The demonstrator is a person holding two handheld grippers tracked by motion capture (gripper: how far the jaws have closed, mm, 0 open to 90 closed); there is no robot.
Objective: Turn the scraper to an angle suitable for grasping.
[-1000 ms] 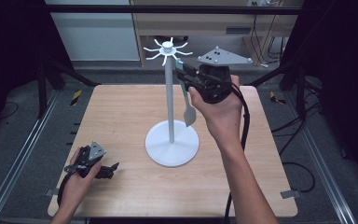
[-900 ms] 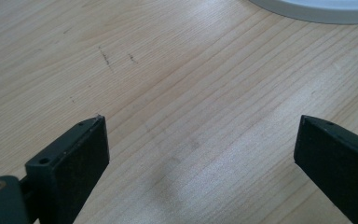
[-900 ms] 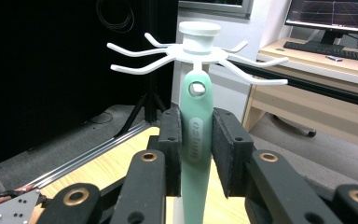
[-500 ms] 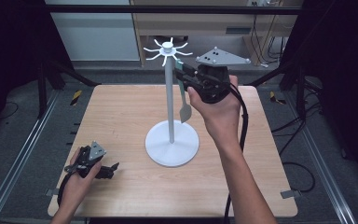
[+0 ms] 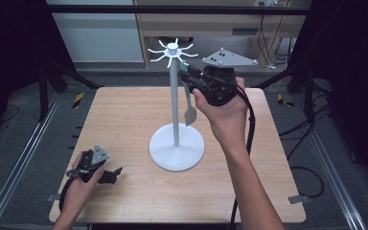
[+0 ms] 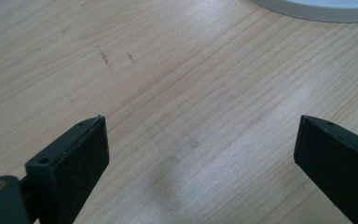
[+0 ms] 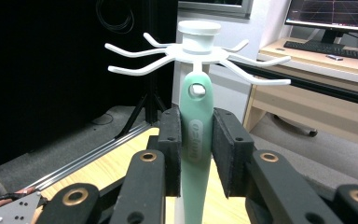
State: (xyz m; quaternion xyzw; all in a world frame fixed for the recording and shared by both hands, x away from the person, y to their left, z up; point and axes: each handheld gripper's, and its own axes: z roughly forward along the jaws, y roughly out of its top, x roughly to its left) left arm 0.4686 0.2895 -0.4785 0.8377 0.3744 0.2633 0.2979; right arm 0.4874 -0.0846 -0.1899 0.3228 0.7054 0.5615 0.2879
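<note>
Right gripper [image 7: 196, 154] is pinching the mint-green utensil [image 7: 196, 135] mid-handle at frame centre — light, stiff, likely slick plastic — beneath the white hook stand [image 7: 198, 44], while left gripper [image 6: 200, 154] is gaping wide, empty.

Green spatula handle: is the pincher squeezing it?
Touching. In the right gripper view both black pads press flat against the green spatula handle, no gap on either side.

The mint-green plastic utensil [image 7: 196, 154] ran off the bottom edge of the right gripper view, its handle hiding the white metal hook stand [image 7: 196, 44]'s pole; handle lettering stayed unreadable.
</note>
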